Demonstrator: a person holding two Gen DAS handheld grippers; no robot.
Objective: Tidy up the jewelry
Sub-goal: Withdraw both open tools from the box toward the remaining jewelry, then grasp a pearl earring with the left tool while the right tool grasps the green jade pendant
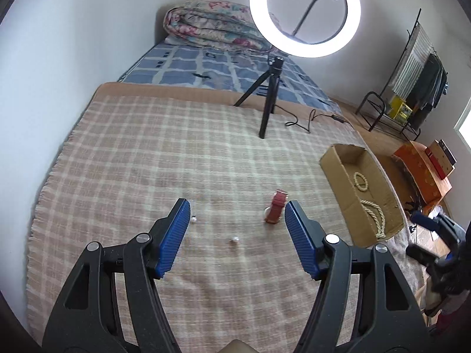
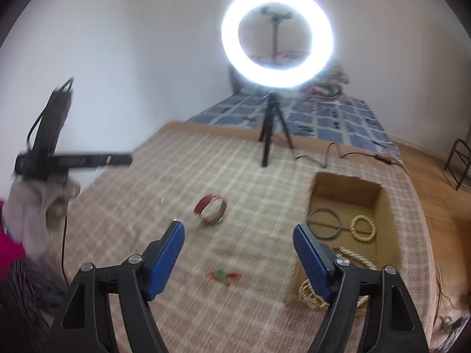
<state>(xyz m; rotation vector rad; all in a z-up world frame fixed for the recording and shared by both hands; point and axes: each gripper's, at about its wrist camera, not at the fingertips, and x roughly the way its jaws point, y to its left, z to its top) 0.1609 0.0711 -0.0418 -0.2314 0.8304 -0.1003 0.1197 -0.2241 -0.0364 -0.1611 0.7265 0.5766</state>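
A red bangle (image 1: pixel 275 209) stands on edge on the checked blanket (image 1: pixel 147 153), just ahead of my open, empty left gripper (image 1: pixel 235 214). Two small pearl-like pieces (image 1: pixel 234 239) (image 1: pixel 193 219) lie between and beside its fingers. In the right wrist view the same bangle (image 2: pixel 211 208) lies ahead of my open, empty right gripper (image 2: pixel 238 235), and a small red-green trinket (image 2: pixel 222 275) lies between its fingers. A cardboard box (image 1: pixel 341 158) (image 2: pixel 385 206) to the right holds a beaded bracelet (image 2: pixel 363 228), a dark ring (image 2: pixel 323 223) and pale necklaces (image 2: pixel 353 257).
A ring light on a black tripod (image 1: pixel 269 100) (image 2: pixel 269 135) stands at the blanket's far side with its cable (image 1: pixel 306 117). Beyond are a blue checked mattress (image 1: pixel 200 64) and a rolled quilt (image 1: pixel 206 23). The right gripper shows at the left wrist view's right edge (image 1: pixel 435 235).
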